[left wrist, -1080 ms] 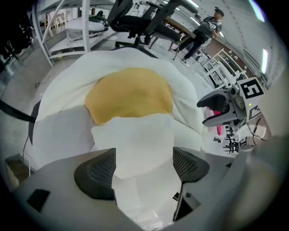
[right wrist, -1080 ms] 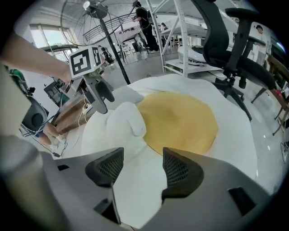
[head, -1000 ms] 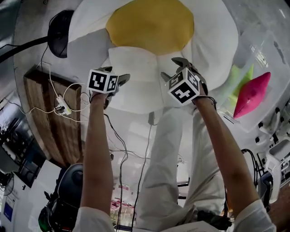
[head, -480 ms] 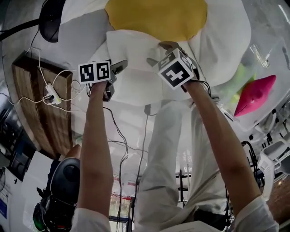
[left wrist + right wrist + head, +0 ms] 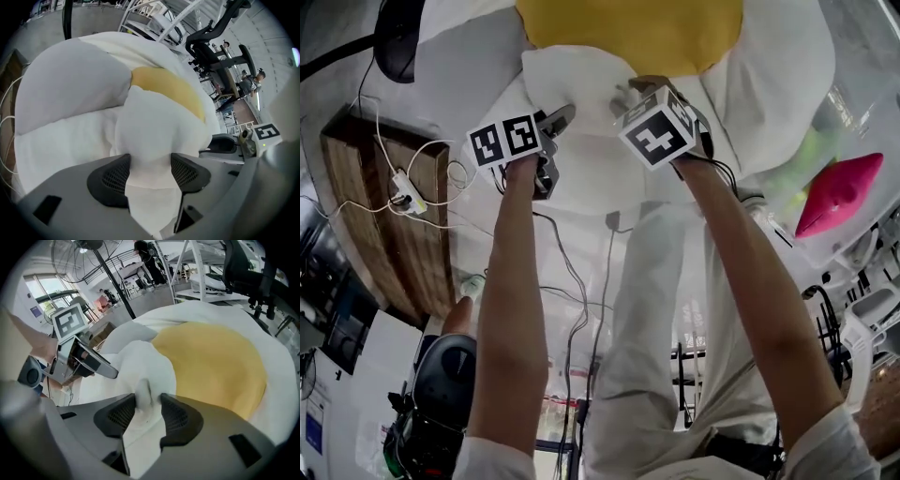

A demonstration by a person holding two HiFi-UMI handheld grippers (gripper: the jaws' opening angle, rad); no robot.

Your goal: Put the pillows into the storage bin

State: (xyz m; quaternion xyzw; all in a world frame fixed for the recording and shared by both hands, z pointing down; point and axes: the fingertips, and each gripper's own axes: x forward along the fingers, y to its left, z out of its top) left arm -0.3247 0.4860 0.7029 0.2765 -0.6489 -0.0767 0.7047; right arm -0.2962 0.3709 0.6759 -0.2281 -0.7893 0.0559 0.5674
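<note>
The head view looks steeply down from well above the arms, pillow [image 5: 628,33] at top centre, floor [image 5: 469,234] below, left gripper [image 5: 553,141] and right gripper [image 5: 628,94] in the upper middle; each gripper view rides just behind its own jaws, pads at the bottom of the frame, facing along them, very close to the pillow; both pairs have just been closing and pinch its cloth; all three views share the pillow's yellow centre; the right gripper view catches the left gripper at mid left; the left gripper view catches the right gripper at mid right.
</note>
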